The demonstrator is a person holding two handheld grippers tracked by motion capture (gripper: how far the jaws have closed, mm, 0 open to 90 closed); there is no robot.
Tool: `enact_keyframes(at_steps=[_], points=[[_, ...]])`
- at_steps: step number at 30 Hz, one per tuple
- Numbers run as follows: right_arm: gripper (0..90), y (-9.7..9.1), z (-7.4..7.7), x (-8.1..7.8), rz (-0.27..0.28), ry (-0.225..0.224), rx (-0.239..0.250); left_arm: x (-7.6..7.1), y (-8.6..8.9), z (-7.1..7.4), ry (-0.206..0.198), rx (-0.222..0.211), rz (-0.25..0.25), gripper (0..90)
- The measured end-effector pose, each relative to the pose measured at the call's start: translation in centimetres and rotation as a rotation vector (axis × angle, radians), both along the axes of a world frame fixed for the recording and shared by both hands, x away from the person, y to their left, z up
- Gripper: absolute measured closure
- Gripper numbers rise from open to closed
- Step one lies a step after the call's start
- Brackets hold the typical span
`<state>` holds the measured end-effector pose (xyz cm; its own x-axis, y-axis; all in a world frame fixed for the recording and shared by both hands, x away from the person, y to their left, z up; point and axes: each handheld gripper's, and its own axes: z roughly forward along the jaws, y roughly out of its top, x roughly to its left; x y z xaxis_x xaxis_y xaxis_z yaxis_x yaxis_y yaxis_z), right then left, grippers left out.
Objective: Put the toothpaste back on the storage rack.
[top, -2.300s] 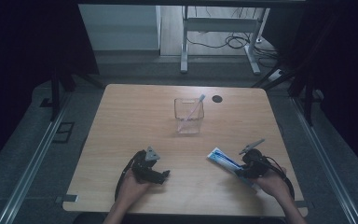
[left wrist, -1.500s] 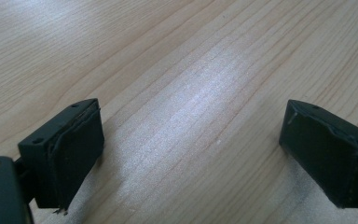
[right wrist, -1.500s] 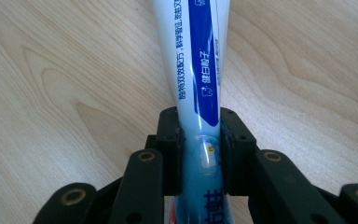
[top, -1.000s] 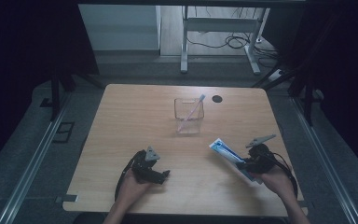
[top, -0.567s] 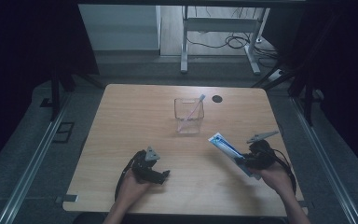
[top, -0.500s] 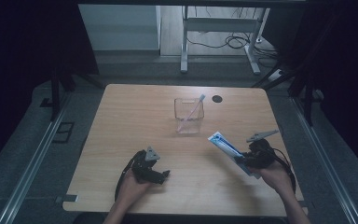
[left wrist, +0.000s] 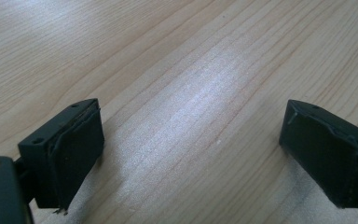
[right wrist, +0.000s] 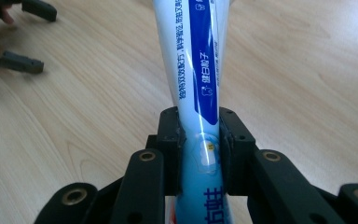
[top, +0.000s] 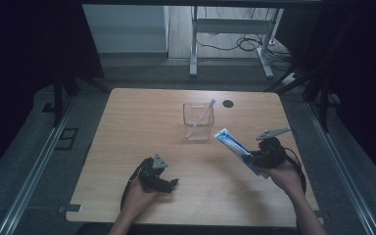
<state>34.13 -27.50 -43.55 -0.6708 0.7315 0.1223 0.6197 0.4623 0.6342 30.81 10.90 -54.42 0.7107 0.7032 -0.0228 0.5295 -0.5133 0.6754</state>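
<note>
Right tongs [top: 252, 157] grip the tube [top: 231, 144], lifted near the surface's right edge; next, tip it into the cup [top: 199, 121]; left tongs [top: 169, 183] rest open

1. Left hand [top: 139, 188] low at the table's near edge, forearm entering from the bottom of the high view.
2. Left gripper [left wrist: 191, 154] just above the tabletop, jaws spread wide, nothing between them.
3. Right hand [top: 285, 175] raised off the table at the right, forearm angled up from the lower right corner.
4. Right gripper [right wrist: 199, 140] points toward the table's middle, jaws clamped on a toothpaste tube [right wrist: 196, 60].
</note>
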Motion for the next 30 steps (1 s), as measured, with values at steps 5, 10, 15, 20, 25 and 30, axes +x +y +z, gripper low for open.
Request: enact_keyframes(at_steps=[5,10,15,20,25,30], points=[[72.7,0.6,0.8,0.6,0.005,-0.017,0.017,0.0,0.1,0.0,0.001,0.009,-0.008,6.3],[72.7,1.3,1.5,1.0,0.012,-0.029,0.034,0.0,0.1,0.0,0.001,0.009,-0.008,6.3],[72.7,2.0,2.2,1.5,0.019,-0.047,0.037,0.0,0.0,0.0,0.001,0.006,-0.005,6.4],[72.7,2.5,2.7,2.1,0.021,-0.060,0.043,0.0,0.0,0.0,0.001,0.005,-0.004,6.3],[72.7,3.0,3.1,2.7,0.021,-0.070,0.048,0.0,0.0,0.0,0.001,0.006,-0.005,6.3],[72.7,3.7,3.5,3.3,0.025,-0.080,0.054,0.0,0.0,0.0,0.001,0.005,-0.004,6.3]])
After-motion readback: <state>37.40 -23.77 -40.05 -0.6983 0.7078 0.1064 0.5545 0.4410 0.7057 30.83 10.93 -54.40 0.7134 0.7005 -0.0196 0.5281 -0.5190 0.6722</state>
